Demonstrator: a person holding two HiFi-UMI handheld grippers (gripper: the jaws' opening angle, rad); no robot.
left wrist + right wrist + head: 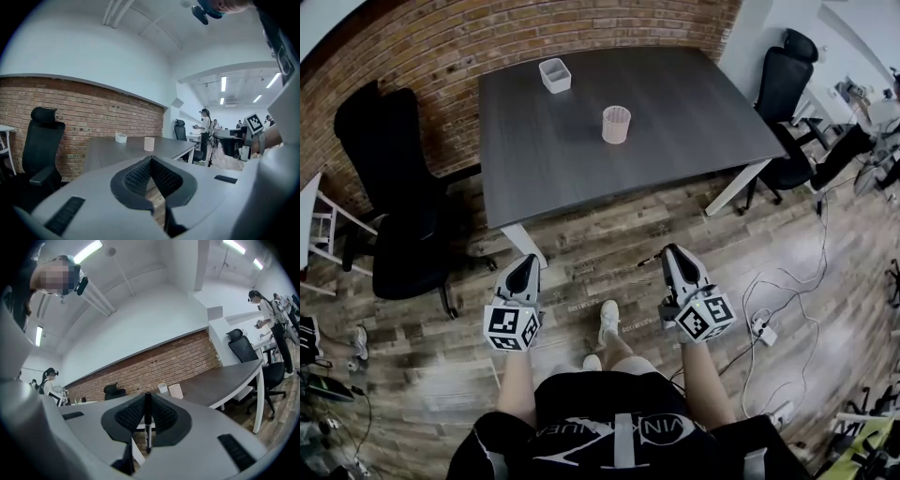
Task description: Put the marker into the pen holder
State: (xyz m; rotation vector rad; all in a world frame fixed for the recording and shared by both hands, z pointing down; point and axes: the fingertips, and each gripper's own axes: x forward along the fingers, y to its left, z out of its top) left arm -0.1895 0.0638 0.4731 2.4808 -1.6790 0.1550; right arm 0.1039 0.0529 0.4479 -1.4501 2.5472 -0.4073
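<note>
A white mesh pen holder stands near the middle of the dark grey table; it also shows far ahead in the left gripper view and the right gripper view. My right gripper is shut on a black marker, which stands upright between the pads with its tip hanging below them. My left gripper has its pads meeting at the tip with nothing between them. Both grippers hover over the wooden floor, short of the table's near edge.
A small white box sits at the table's far side. A black office chair stands left of the table and more chairs on the right. Cables and a power strip lie on the floor at right. People stand far off.
</note>
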